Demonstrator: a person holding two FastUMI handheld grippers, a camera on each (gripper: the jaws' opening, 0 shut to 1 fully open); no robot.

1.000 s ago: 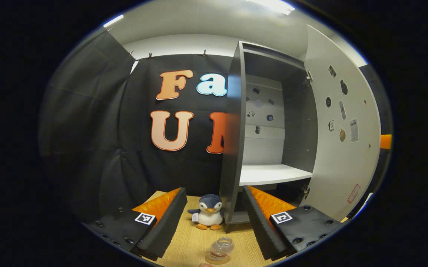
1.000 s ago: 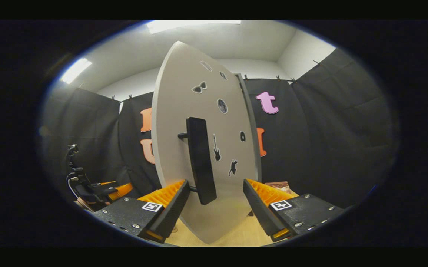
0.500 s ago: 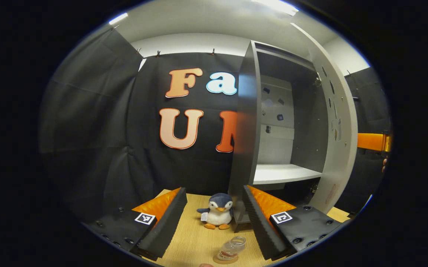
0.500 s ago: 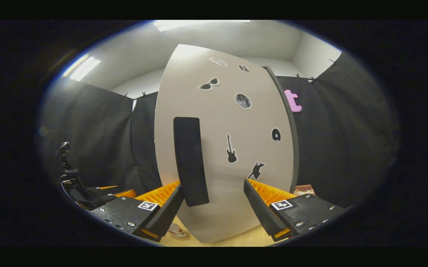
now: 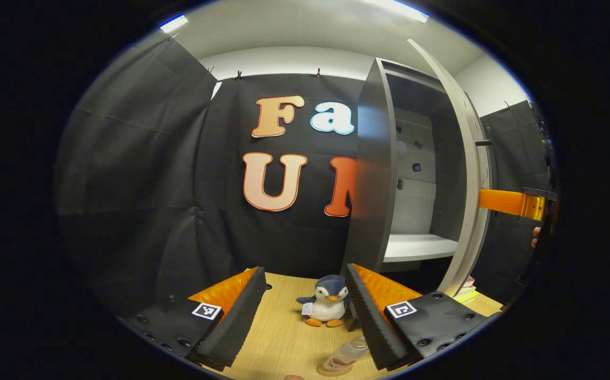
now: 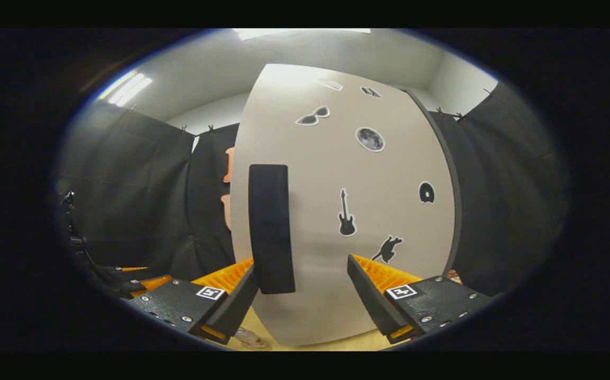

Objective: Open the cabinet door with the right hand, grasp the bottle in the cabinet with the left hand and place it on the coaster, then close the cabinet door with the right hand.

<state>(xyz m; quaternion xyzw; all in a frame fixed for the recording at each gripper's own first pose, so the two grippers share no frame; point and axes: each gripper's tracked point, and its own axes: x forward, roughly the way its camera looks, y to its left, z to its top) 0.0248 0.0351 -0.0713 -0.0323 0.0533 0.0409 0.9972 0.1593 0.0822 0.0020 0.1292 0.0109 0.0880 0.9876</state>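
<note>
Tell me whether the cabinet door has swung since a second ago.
Yes. In the left gripper view the cabinet door has swung toward shut, narrowing the gap to the cabinet's side panel.

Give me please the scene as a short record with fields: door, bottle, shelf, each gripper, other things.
cabinet door: partly open, its handle facing the right gripper
bottle: standing on the coaster, on the table
shelf: bare where it is seen
left gripper: open, holds nothing
right gripper: open, close before the door
toy penguin: on the table beside the cabinet
</note>
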